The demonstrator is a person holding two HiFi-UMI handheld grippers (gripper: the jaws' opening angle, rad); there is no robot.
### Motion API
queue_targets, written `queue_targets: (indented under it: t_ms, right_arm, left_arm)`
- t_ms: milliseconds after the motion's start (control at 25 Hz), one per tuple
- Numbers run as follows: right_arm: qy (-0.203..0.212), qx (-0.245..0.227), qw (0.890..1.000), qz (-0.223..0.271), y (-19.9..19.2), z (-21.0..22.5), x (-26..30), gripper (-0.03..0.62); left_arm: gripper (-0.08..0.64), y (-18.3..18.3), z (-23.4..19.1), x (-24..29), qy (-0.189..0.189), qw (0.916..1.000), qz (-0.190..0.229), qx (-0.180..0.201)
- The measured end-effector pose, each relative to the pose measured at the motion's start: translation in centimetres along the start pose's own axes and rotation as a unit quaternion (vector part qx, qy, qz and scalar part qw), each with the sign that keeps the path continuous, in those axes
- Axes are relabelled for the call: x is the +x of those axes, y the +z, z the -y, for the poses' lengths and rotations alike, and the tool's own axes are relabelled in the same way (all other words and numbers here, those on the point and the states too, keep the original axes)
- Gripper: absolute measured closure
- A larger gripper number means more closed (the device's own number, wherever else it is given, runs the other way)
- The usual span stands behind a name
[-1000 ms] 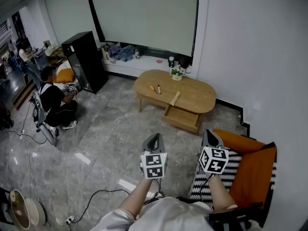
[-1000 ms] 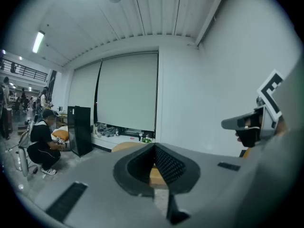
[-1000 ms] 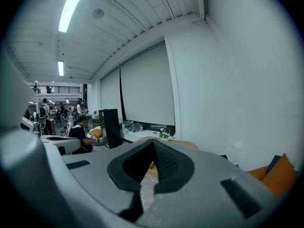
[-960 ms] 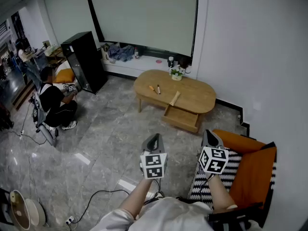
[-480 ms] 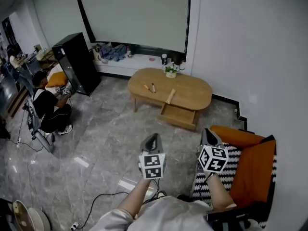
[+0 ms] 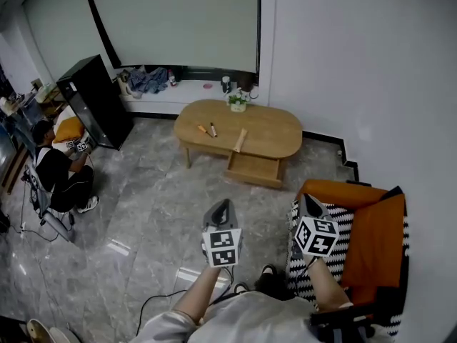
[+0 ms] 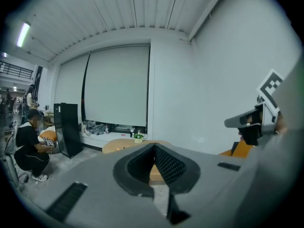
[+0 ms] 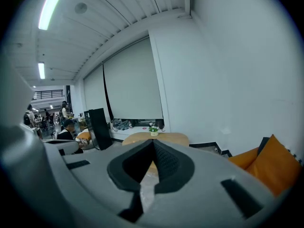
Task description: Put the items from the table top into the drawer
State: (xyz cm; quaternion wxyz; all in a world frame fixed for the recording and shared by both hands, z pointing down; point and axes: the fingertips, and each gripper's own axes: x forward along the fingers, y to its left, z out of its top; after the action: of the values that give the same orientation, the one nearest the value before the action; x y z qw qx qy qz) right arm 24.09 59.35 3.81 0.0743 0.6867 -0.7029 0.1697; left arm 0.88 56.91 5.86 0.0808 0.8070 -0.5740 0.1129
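While left tongs (image 6: 222, 206), right tongs (image 6: 308, 201) stay shut, table (image 6: 268, 133) drifts leftward.

No legible text, label, brand or number is visible. The cubes (image 6: 221, 247) (image 6: 316, 236) on the left tongs (image 6: 224, 207) and right tongs (image 6: 309, 202) carry black-and-white square code markers only, without characters.

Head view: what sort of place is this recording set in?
Probably a living-room corner staged inside a larger workspace. There is a wooden coffee table with an open drawer and an orange armchair. A person sits low at the left, and a cable trails across the floor.
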Motion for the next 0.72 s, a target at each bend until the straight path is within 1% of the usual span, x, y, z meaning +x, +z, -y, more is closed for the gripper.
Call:
queue_targets:
  t_ms: [160,320,480,720]
  right_arm:
    - [-0.009,0.006,1.000,-0.002,0.2,1.1,1.8,0.600]
    - [-0.008,0.018,1.000,-0.010,0.6,2.4,5.8,0.600]
    - [0.004,0.020,1.000,-0.011,2.4,3.5,10.9,0.600]
    - [0.025,0.015,0.999,-0.018,5.8,6.4,18.5,0.600]
  left_arm:
    - [0.550,0.0,0.0,2.4,-0.001,1.0000,-0.003,-0.004]
    - [0.551,0.3,-0.2,6.2,0.003,1.0000,-0.007,-0.006]
    - [0.551,1.1,-0.8,11.1,0.015,0.9998,-0.014,-0.007]
    - [0.550,4.0,-0.6,18.3,0.039,0.9991,-0.007,-0.013]
